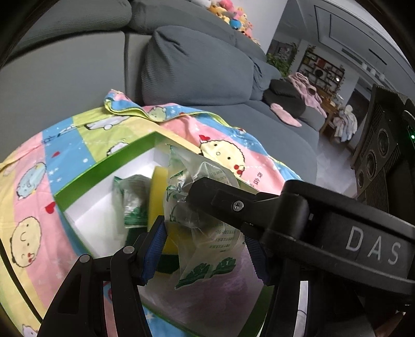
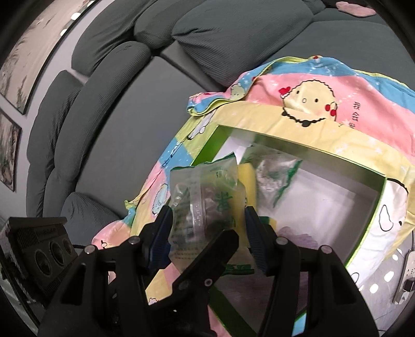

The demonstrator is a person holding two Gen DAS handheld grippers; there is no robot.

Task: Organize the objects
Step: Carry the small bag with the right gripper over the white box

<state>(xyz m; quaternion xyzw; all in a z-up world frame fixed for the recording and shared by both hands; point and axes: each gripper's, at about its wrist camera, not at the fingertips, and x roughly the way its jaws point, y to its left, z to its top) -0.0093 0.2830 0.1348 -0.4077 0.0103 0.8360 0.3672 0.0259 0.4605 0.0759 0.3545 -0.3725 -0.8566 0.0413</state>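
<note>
Clear plastic packet (image 1: pixel 202 228) pinched by both my left tongs (image 1: pixel 207 248) and right tongs (image 2: pixel 207 228) over the green box (image 1: pixel 103 168); next, lower and release inside.

Pretty clearly someone's living room: big grey fabric sofa (image 1: pixel 197 75), pile of plush toys (image 1: pixel 230 14), framed wall pictures (image 2: pixel 10 145).

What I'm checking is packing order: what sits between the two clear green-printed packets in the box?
A yellow sponge stands between the nearer packet and the farther packet; both wrist views show it.
</note>
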